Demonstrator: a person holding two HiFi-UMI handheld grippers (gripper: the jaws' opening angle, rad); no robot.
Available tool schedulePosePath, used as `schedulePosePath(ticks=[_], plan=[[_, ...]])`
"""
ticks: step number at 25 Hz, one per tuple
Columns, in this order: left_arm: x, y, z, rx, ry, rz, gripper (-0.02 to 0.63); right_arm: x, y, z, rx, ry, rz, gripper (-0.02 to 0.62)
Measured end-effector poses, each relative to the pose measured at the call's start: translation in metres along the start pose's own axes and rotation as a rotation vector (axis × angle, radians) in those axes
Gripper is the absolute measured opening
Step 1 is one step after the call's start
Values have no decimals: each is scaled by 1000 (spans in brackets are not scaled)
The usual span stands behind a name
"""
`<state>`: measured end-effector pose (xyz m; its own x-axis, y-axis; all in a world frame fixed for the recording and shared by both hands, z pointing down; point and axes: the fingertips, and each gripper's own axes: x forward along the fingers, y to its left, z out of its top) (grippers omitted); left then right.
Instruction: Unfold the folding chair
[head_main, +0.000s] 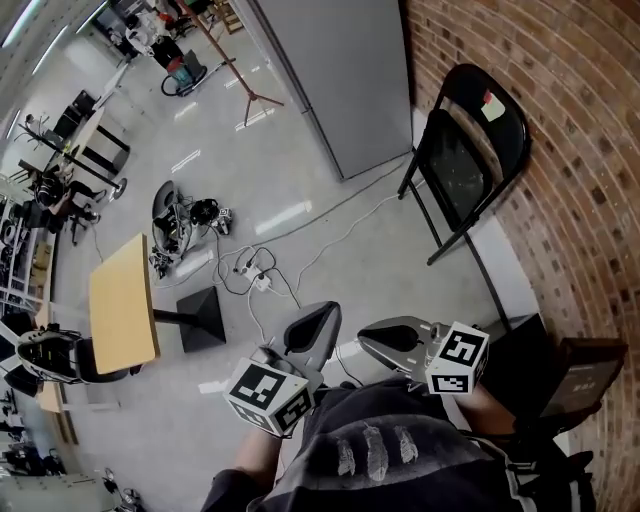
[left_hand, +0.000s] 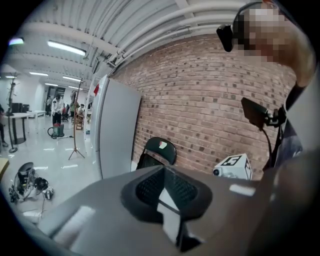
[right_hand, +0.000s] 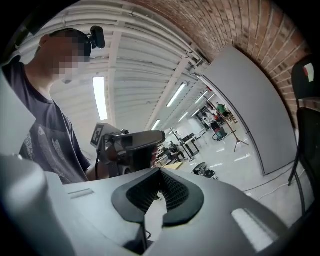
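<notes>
Holding left gripper (head_main: 318, 322) and right gripper (head_main: 380, 338) near body, jaws shut, empty. Seemingly approach step, with chair (head_main: 465, 150) folded against wall (head_main: 560, 120), well ahead. Next: close in, open jaws, grasp seat.

Bright, even light from long ceiling tubes (left_hand: 65, 47) leaves pale glare streaks on the glossy floor (head_main: 280, 215) and only soft shadows, while the 2 gripper views bow hard toward black corners, with the left gripper (left_hand: 163, 172) soft and out of focus close to its lens.
</notes>
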<state>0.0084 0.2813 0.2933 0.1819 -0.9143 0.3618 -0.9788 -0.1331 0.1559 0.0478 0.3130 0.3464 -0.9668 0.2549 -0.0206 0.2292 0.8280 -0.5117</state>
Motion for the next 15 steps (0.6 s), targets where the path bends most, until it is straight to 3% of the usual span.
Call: schedulePosePath(ticks=[4,15], plan=[[20,-9,19,62,1,22,2,-22,-16,8,35,-8,11,0],[55,22,24,-4,3,25,2,-20,-49,28,50,14,1,0]])
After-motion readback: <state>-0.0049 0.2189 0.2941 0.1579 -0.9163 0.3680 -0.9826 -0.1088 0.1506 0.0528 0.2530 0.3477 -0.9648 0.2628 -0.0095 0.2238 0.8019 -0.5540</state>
